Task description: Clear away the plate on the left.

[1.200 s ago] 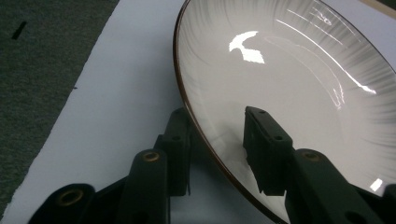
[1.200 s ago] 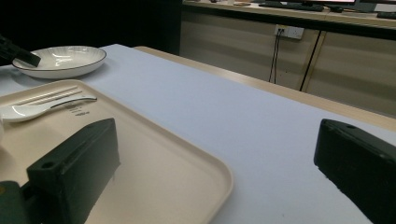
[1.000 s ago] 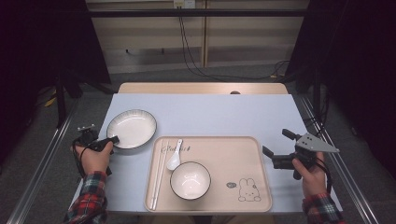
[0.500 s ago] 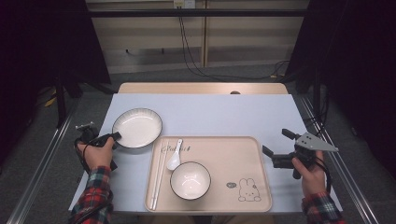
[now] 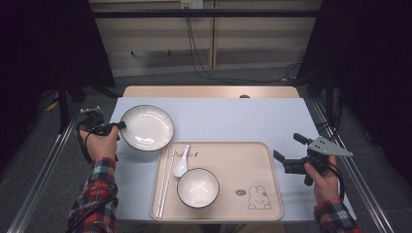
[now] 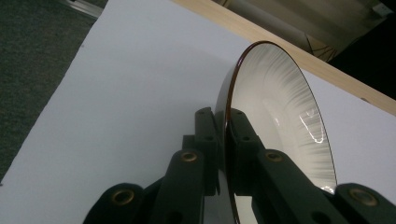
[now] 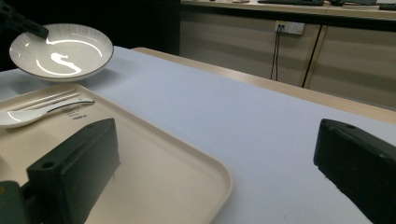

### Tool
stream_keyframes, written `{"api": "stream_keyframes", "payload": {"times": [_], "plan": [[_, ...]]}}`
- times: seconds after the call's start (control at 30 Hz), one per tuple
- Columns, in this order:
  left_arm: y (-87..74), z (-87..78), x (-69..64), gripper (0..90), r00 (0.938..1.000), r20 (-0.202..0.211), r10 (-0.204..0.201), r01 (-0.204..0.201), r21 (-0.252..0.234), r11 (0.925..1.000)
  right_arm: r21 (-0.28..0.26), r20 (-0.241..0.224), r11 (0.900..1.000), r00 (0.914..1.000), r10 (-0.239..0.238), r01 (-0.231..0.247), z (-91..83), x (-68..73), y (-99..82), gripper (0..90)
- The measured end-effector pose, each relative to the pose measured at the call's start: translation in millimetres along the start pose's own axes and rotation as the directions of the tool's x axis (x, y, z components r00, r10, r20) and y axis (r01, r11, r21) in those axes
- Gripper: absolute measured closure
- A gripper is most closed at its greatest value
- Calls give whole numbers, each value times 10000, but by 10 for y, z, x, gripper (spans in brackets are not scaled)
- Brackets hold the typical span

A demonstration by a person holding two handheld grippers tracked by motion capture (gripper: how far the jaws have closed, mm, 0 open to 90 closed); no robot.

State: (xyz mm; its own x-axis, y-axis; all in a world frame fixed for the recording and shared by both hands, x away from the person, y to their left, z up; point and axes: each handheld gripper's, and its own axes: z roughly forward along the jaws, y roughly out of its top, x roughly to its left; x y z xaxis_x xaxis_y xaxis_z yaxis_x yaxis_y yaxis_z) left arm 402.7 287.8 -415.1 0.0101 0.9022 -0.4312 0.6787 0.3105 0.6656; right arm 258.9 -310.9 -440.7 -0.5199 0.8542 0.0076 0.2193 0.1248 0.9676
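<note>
A pale blue table bears a beige rectangular plastic tray with a rabbit printed in one corner, and on the tray lie a small white dark-rimmed bowl, a white ceramic spoon and a pair of pale chopsticks. The shallow white ceramic plate with a thin dark rim hangs tilted just clear of the table beyond the tray's far left corner. The left gripper has just been closing its jaws and now pinches that plate's near rim, while the right gripper, at the tray's right edge, stands wide open with nothing between its jaws.

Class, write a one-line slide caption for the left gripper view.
Left tool clamped on the rim of a white plate, holding it on edge above the pale blue tabletop.
</note>
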Motion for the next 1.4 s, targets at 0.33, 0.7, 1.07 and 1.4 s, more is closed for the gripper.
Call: {"api": "stream_keyframes", "payload": {"times": [0.33,0.7,1.07,1.4], "plan": [[108,-71,-204,850,9965,431,720,-720,-18,9974,238,-203,9994,9995,-234,239,120,66,47,0],[82,-13,-646,849,9787,1305,1582,-1644,377,9857,571,-1107,9954,9904,826,-766,334,107,162,0],[-5,-44,-1199,849,9349,2659,2352,-2512,271,9676,610,-1614,9757,9626,2176,-2103,676,240,290,33],[-177,-26,-1618,849,8848,3847,2630,-2990,357,9536,487,-1470,9688,9577,2476,-2430,854,382,421,50]]}}
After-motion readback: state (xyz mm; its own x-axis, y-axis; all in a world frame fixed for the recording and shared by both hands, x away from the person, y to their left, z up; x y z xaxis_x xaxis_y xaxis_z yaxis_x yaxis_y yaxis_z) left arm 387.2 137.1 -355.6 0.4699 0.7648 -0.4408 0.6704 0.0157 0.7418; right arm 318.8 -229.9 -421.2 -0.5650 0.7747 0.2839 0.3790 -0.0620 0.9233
